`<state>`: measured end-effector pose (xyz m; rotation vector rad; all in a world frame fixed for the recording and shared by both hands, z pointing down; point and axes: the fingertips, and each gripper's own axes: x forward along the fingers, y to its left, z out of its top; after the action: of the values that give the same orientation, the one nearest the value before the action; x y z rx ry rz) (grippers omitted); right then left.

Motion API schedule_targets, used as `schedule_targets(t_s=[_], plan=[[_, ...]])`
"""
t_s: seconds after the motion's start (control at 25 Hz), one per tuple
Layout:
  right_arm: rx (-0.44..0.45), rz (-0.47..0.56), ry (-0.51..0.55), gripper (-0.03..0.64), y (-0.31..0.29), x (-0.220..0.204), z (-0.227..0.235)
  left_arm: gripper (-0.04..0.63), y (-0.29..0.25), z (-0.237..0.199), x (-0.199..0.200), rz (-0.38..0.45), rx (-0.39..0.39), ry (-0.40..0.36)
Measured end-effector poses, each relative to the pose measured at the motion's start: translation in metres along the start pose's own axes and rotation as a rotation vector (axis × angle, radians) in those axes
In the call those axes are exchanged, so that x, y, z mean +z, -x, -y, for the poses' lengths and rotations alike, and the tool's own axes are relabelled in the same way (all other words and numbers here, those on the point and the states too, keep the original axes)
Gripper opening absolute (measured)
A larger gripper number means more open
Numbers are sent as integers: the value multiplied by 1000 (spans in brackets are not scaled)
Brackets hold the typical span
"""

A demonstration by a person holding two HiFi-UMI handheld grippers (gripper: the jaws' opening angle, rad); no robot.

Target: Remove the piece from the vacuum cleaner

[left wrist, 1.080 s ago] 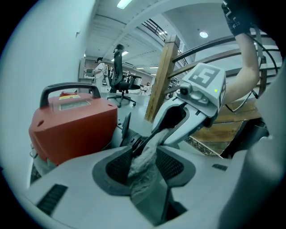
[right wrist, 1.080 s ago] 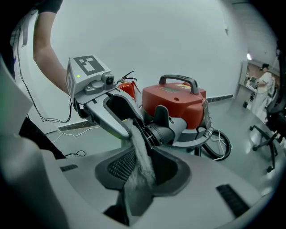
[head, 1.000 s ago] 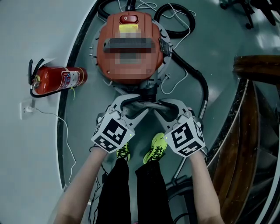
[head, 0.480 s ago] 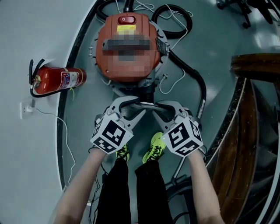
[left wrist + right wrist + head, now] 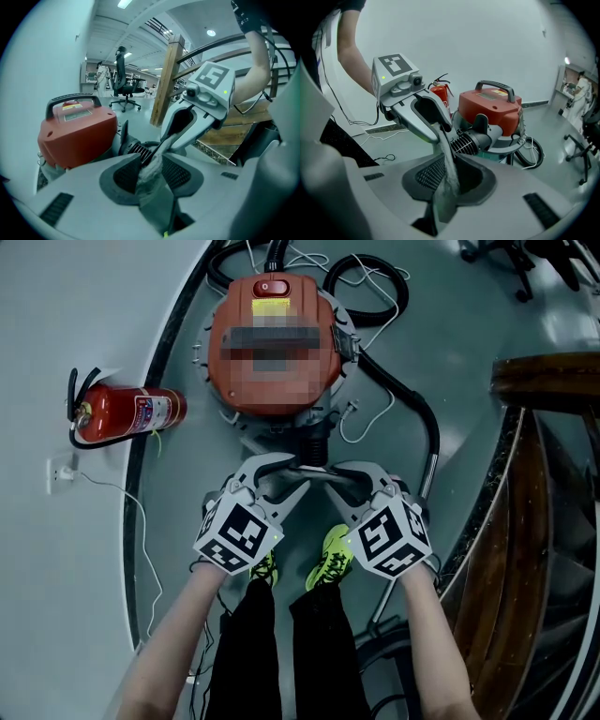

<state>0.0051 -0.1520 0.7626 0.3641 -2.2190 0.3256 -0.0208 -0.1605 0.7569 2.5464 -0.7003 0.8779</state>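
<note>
Closing left claw (image 5: 284, 476), right claw (image 5: 345, 476), piece (image 5: 314, 470) between each claw's jaws

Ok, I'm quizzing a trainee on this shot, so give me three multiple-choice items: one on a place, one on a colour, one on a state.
1. Where is the fire extinguisher?
A on the floor beside the vacuum cleaner
B on top of the vacuum cleaner
C on a shelf

2. What colour are the person's shoes?
A white
B bright yellow-green
C red

3. How does the vacuum cleaner stand?
A tipped on its side
B upside down
C upright

Key:
1 A: in the head view it lies on the floor to the left of the vacuum cleaner.
2 B: both shoes show yellow-green below the arms.
3 C: its handle is on top in both gripper views.
</note>
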Motion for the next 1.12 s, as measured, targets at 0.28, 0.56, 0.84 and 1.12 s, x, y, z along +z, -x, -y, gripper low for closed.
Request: schedule_targets(t_s=[0.28,0.56,0.84,1.12], plan=[[9,-1,9,76,9,1,-10,144,8,10,2,-4,1,-4],[24,4,8,75,21,2,-29,144,22,29,2,-12,3,3],[46,-4,-5,75,30,-3,-54,144,36,51,-6,-25,5,32],[62,-4,-21,75,33,-14,-75,144,41,71,-18,-47,-4,32]])
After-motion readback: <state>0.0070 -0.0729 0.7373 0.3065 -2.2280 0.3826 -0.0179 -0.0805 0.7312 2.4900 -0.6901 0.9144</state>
